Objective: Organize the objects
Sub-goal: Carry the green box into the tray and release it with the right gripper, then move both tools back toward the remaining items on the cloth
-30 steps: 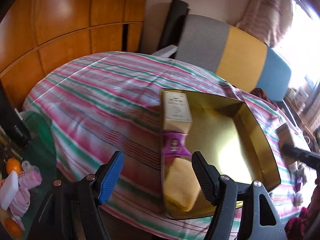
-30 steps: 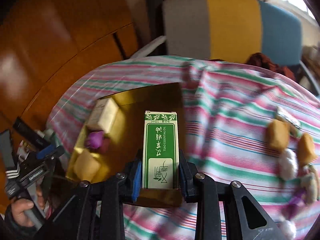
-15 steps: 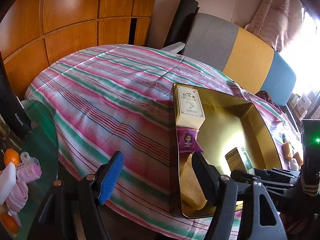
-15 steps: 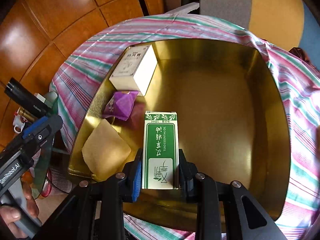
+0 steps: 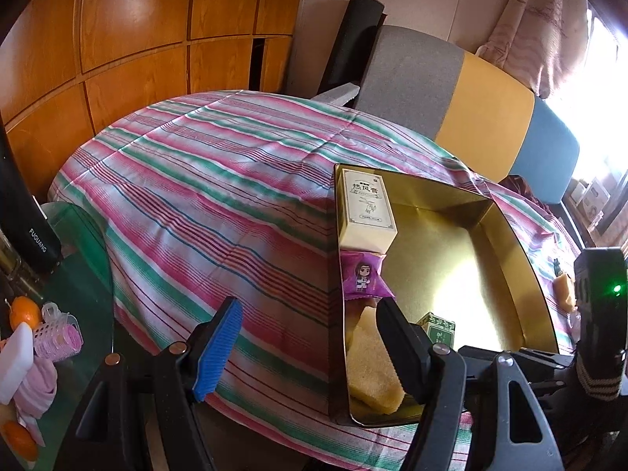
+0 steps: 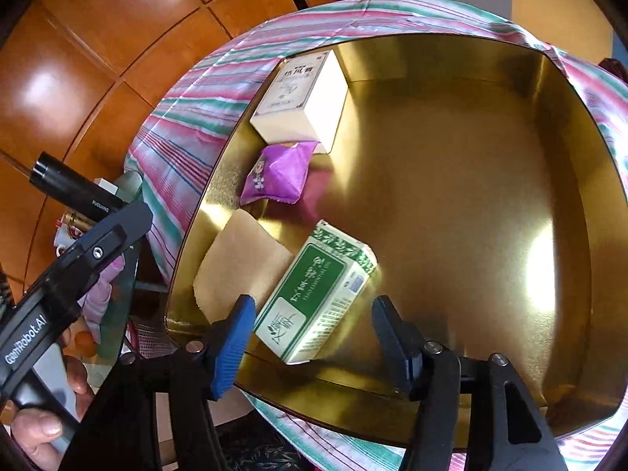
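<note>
- The right gripper [image 6: 310, 337] hangs over the near edge of the gold tin [image 6: 451, 180], and its jaws are opening; the green box [image 6: 318, 294] lies in the tin between the two pads, free of both.
- The box's long axis runs slantwise, from just inside the blue pad at its near end away toward the black pad's side, leaning on the yellow sponge [image 6: 239, 263].
- Beyond the jaws, along the tin's left wall, sit the purple sachet [image 6: 280, 174] and the cream box [image 6: 304, 98].
- The left gripper [image 5: 306, 337] stands half open and empty, its black pad over the tin's near corner, its blue pad over the striped cloth [image 5: 204, 196].
- I judge the right hand nearer for any straightening.
- The left view hides most of the green box; it shows loose items on the cloth past the tin's right wall.
</note>
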`<action>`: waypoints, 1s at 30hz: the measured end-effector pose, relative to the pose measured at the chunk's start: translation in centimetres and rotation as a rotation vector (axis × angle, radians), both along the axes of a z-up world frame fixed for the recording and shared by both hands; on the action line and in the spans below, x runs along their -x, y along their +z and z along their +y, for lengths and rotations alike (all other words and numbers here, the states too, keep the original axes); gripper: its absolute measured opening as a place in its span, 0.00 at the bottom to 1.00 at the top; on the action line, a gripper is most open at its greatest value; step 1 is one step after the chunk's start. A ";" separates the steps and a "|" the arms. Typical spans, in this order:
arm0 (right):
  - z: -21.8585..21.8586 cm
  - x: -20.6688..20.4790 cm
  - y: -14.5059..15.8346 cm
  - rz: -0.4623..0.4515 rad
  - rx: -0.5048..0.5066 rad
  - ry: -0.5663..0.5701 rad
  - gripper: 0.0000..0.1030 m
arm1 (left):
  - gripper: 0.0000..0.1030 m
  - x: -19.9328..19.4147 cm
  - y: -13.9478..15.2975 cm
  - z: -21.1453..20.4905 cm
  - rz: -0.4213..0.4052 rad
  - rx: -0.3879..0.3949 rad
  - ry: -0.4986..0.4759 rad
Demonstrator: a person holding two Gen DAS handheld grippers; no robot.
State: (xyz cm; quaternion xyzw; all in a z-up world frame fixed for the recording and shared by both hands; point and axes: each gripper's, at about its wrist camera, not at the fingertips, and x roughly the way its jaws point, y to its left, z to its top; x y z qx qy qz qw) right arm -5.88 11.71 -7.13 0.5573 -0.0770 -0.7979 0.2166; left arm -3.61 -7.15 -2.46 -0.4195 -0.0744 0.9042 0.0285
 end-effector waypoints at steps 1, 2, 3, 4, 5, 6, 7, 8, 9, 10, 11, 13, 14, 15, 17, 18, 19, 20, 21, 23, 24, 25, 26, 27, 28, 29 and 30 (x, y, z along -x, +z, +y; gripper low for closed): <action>0.1 -0.1 0.2 0.005 0.008 -0.005 0.65 | 0.69 0.0 0.1 0.1 0.002 0.002 -0.002; 0.2 -0.2 0.3 0.012 0.012 -0.011 0.66 | 0.70 -0.1 0.2 0.2 0.004 0.004 -0.003; 0.4 -0.4 0.5 0.019 0.013 -0.016 0.69 | 0.70 -0.1 0.3 0.3 0.008 0.009 -0.006; 0.5 -0.5 0.8 0.028 0.012 -0.021 0.71 | 0.70 -0.2 0.4 0.4 0.011 0.013 -0.009; 0.7 -0.6 1.1 0.039 0.007 -0.026 0.72 | 0.70 -0.2 0.6 0.5 0.015 0.016 -0.012; 0.9 -0.7 1.4 0.052 0.002 -0.031 0.73 | 0.70 -0.3 0.7 0.7 0.018 0.019 -0.017; 1.2 -0.8 1.8 0.065 -0.005 -0.037 0.74 | 0.70 -0.4 0.8 0.8 0.020 0.022 -0.020; 1.4 -1.0 2.2 0.082 -0.013 -0.042 0.75 | 0.70 -0.4 0.9 1.0 0.023 0.025 -0.024; 1.5 -1.1 2.6 0.100 -0.023 -0.046 0.78 | 0.70 -0.4 1.0 1.2 0.025 0.029 -0.029; 1.6 -1.4 3.1 0.125 -0.035 -0.049 0.80 | 0.70 -0.5 1.1 1.3 0.027 0.032 -0.033; 1.9 -1.7 3.6 0.147 -0.045 -0.051 0.81 | 0.70 -0.6 1.2 1.5 0.029 0.036 -0.037; 2.1 -2.1 4.4 0.191 -0.071 -0.055 0.85 | 0.70 -0.6 1.3 1.8 0.031 0.041 -0.045; 2.4 -2.3 4.8 0.209 -0.082 -0.058 0.86 | 0.70 -0.7 1.4 2.0 0.031 0.043 -0.050; 2.7 -2.5 5.2 0.226 -0.091 -0.061 0.88 | 0.69 -0.8 1.4 2.2 0.032 0.047 -0.056; 3.3 -2.9 5.8 0.251 -0.106 -0.073 0.89 | 0.70 -0.9 1.6 2.7 0.035 0.053 -0.068; 3.6 -3.0 6.0 0.263 -0.114 -0.080 0.90 | 0.70 -0.9 1.6 2.9 0.036 0.056 -0.072; 3.9 -3.2 6.2 0.274 -0.121 -0.088 0.91 | 0.70 -1.0 1.7 3.1 0.037 0.059 -0.078; 4.2 -3.4 6.5 0.285 -0.128 -0.095 0.92 | 0.69 -1.1 1.8 3.3 0.038 0.063 -0.085; 4.6 -3.6 6.7 0.299 -0.136 -0.105 0.94 | 0.70 -1.2 1.9 3.6 0.041 0.066 -0.092; 5.4 -3.9 7.1 0.320 -0.152 -0.120 0.96 | 0.70 -1.2 2.1 4.1 0.047 0.074 -0.105; 5.8 -4.1 7.3 0.329 -0.160 -0.129 0.98 | 0.70 -1.3 2.2 4.4 0.049 0.078 -0.111; 6.3 -4.3 7.4 0.338 -0.168 -0.139 1.00 | 0.70 -1.3 2.3 4.6 0.051 0.080 -0.118; 6.9 -4.4 7.6 0.345 -0.176 -0.151 1.00 | 0.70 -1.4 2.4 4.9 0.053 0.082 -0.125; 7.5 -4.5 7.7 0.349 -0.181 -0.164 1.00 | 0.70 -1.4 2.5 5.3 0.055 0.086 -0.136; 8.4 -4.6 7.8 0.349 -0.182 -0.182 1.00 | 0.70 -1.4 2.6 5.6 0.056 0.089 -0.145; 9.2 -4.8 7.9 0.349 -0.181 -0.198 1.00 | 0.70 -1.5 2.7 6.0 0.058 0.091 -0.157; 10.1 -4.9 8.0 0.349 -0.184 -0.216 1.00 | 0.70 -1.5 2.7 6.3 0.059 0.091 -0.167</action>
